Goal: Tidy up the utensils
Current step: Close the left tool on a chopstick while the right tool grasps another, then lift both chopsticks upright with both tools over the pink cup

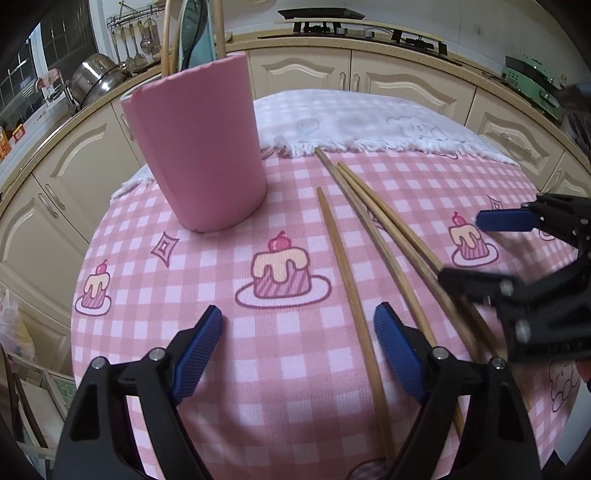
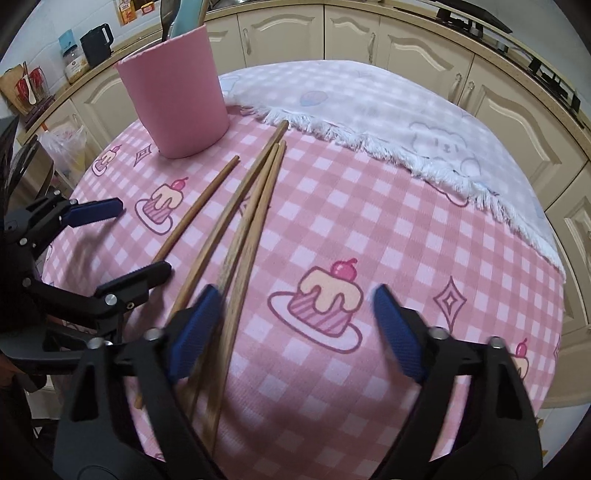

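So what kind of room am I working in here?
Most likely a home kitchen. Cream cabinets run along a curved countertop, a gas hob sits on top, and steel pots stand under hanging ladles. You are at a small table with a pink checked cloth.

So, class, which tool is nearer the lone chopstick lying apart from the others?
Left. The lone chopstick runs between the open fingers of the left tool; the right tool sits further off, over the bundled chopsticks beside it.
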### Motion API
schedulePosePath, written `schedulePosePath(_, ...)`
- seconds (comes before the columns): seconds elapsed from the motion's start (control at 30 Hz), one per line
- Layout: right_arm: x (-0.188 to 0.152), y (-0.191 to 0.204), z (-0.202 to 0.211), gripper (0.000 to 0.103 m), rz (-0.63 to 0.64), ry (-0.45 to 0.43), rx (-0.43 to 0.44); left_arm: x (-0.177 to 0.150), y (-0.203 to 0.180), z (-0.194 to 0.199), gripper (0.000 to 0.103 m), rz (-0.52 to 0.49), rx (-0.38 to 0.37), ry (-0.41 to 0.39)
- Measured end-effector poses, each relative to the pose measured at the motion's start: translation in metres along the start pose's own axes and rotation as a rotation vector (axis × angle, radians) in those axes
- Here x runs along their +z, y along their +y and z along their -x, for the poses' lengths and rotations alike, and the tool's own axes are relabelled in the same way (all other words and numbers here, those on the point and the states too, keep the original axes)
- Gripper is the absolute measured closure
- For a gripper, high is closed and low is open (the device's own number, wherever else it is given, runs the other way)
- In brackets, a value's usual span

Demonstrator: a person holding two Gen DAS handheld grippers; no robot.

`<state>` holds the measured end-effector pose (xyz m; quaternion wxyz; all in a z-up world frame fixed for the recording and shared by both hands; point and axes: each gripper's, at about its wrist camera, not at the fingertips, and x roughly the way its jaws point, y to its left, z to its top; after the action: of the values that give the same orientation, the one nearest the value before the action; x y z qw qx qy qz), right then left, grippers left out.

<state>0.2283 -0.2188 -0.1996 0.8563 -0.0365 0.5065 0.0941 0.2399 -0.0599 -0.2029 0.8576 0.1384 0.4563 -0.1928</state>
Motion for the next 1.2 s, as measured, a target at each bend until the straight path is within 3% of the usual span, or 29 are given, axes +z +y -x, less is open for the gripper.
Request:
schedulePosePath(0.03, 0.002, 0.000, 0.000, 0.052, 0.007, 0.003, -0.022, 0.001, 0.000, 0.000, 0.022, -0.003, -0.001, 0.000)
schedulePosePath(0.3, 0.014, 0.002, -0.007, 0.056, 0.007, 0.017, -0.019, 0.008, 0.000, -0.004, 0.029, -0.010, -0.019, 0.009)
schedulePosePath(0.37, 0.017, 0.003, -0.009, 0.066, 0.005, 0.016, -0.020, 0.010, -0.001, -0.006, 0.035, -0.013, -0.028, 0.013)
schedulePosePath(0.43, 0.020, 0.008, -0.010, 0.077, 0.015, 0.021, -0.019, 0.013, -0.002, -0.006, 0.044, -0.020, -0.047, 0.021)
schedulePosePath(0.47, 0.021, 0.010, -0.010, 0.086, 0.022, 0.022, -0.012, 0.014, -0.004, -0.007, 0.056, -0.026, -0.055, 0.025)
schedulePosePath(0.5, 0.021, 0.014, -0.010, 0.090, 0.032, 0.021, -0.006, 0.016, -0.005, -0.007, 0.074, -0.029, -0.066, 0.030)
schedulePosePath(0.57, 0.020, 0.017, -0.010, 0.097, 0.043, 0.013, 0.001, 0.019, -0.005, -0.007, 0.095, -0.027, -0.086, 0.042)
schedulePosePath(0.6, 0.019, 0.013, -0.009, 0.097, 0.028, 0.008, 0.023, 0.020, -0.005, -0.007, 0.098, -0.024, -0.101, 0.045)
schedulePosePath(0.93, 0.012, -0.022, 0.027, 0.097, -0.110, -0.148, 0.191, 0.018, 0.012, 0.018, 0.098, 0.067, -0.140, -0.047)
schedulePosePath(1.2, 0.016, -0.036, 0.057, 0.097, -0.187, -0.312, 0.348, 0.022, 0.020, 0.062, 0.098, 0.115, -0.156, -0.235)
